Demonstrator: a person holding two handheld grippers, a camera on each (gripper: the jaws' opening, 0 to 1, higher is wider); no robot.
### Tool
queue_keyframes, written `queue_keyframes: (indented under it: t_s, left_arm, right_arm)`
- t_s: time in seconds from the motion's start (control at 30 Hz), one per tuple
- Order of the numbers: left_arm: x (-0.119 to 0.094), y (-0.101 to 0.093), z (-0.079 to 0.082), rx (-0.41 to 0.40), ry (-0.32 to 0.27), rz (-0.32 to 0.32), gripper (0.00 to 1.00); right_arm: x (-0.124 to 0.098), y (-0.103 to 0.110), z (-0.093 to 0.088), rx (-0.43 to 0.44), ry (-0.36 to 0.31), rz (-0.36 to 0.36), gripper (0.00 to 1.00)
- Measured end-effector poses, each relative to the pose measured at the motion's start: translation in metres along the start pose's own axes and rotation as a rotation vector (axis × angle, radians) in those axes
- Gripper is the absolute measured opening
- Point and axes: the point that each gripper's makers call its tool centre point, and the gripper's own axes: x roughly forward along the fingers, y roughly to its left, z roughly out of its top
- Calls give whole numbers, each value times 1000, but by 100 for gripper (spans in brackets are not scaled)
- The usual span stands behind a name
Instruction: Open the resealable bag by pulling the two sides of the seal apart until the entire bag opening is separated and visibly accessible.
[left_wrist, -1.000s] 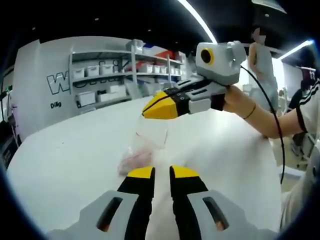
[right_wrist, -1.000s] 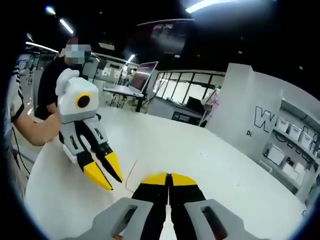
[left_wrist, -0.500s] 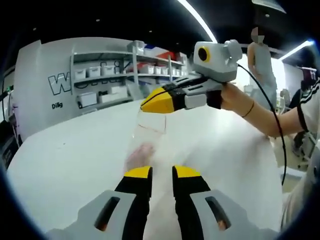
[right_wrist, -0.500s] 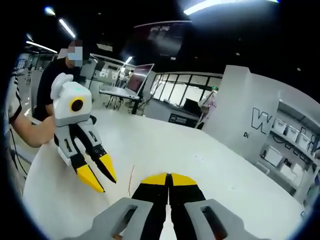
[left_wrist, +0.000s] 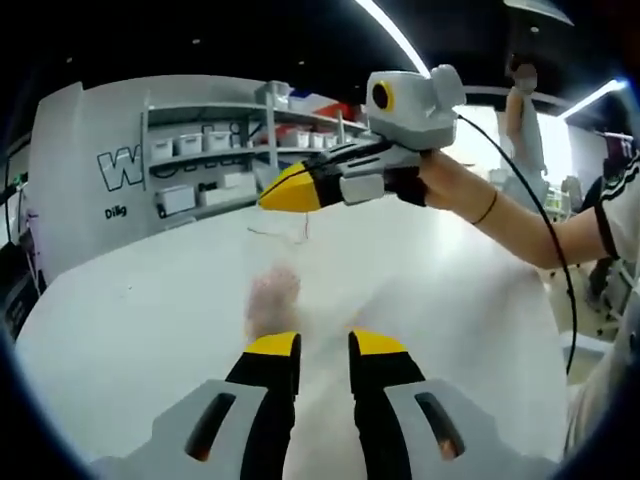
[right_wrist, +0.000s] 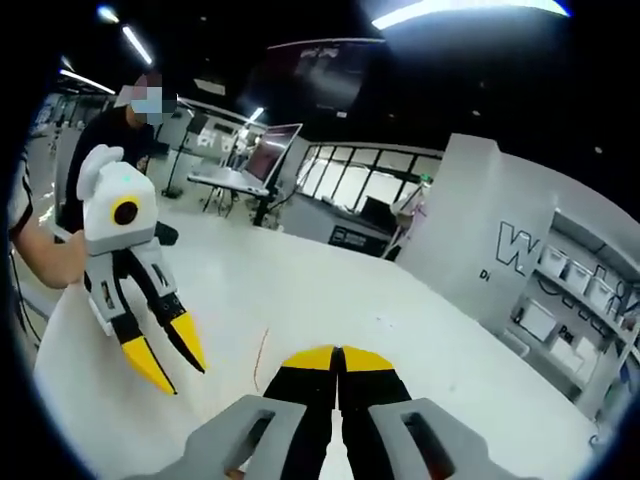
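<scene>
Jaws of my right gripper (left_wrist: 283, 192) pinch shut on the bag (left_wrist: 276, 290) top edge; my left gripper (left_wrist: 323, 345) is parted, gripping nothing, bag hanging before it over the table (left_wrist: 130, 320). Film could slip or tear. Since earlier, right has risen, stretching the bag.

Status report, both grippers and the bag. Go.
Right gripper shut on bag edge, lifted above table. Left gripper jaws slightly apart below bag; grip unclear. Nothing in the way.
</scene>
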Motion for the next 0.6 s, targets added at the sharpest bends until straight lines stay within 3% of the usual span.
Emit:
queue_keyframes:
  t_s: [0.6]
  left_arm:
    - [-1, 1, 2, -5, -10, 4, 21]
  right_arm:
    - [13, -21, -2, 18, -3, -32, 0]
